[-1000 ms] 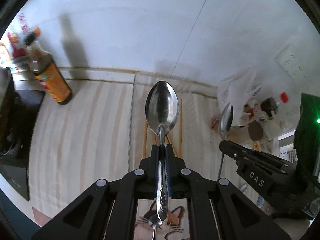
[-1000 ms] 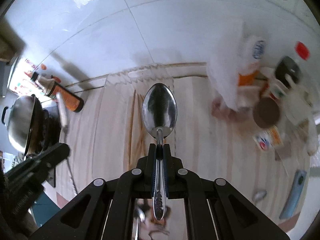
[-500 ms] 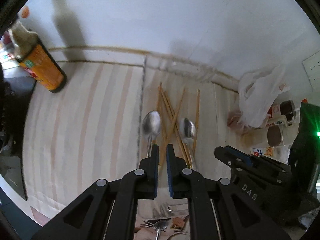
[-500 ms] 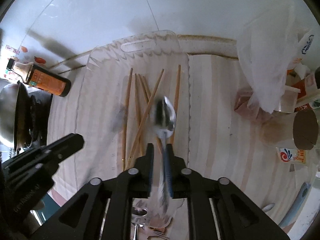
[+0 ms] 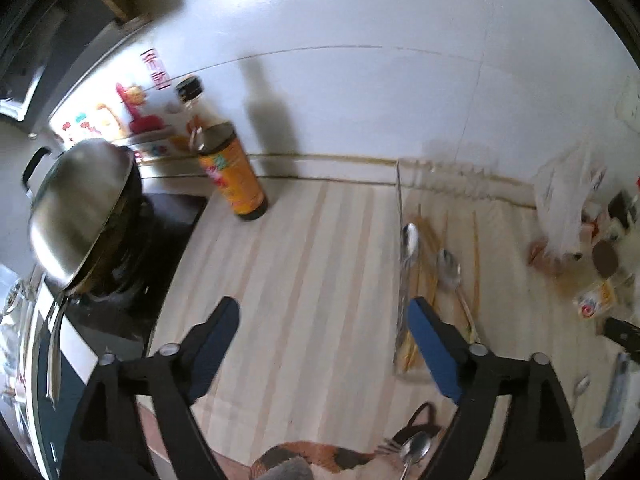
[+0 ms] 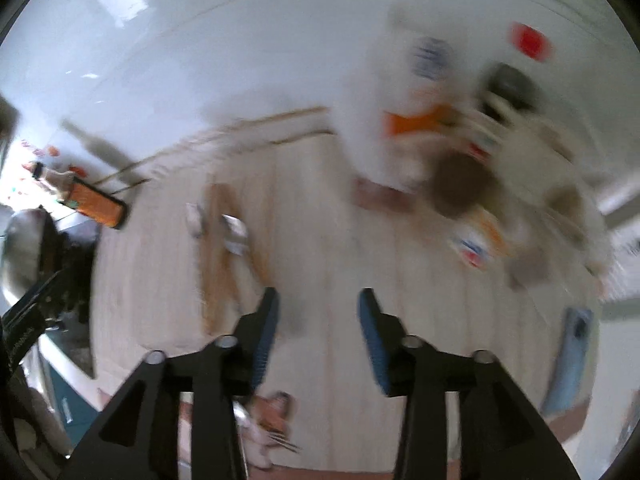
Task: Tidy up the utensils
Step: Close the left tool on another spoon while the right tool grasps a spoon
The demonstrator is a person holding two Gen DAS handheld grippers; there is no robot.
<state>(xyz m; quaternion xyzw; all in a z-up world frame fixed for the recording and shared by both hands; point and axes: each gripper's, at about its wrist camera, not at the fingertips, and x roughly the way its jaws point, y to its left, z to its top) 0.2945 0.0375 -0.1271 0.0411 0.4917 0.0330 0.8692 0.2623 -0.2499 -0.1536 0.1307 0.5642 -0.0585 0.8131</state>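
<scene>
Striped table (image 5: 304,280) filled both views, white wall behind; steel wok (image 5: 76,212) sat on a dark stove at its left end, sauce bottle (image 5: 232,172) upright just beside it; clear tray (image 5: 436,184) lay right of centre with chopsticks (image 5: 424,248) scattered in it; two spoons (image 5: 410,240) rested on the chopsticks, bowls toward the wall, well apart from either tool; left tongs (image 5: 322,316) had just been opening, now spread wide over bare table, nothing between them; right tongs (image 6: 316,312) had also just been opening, partly parted and empty; right wrist view heavily blurred, tray contents barely readable there.
</scene>
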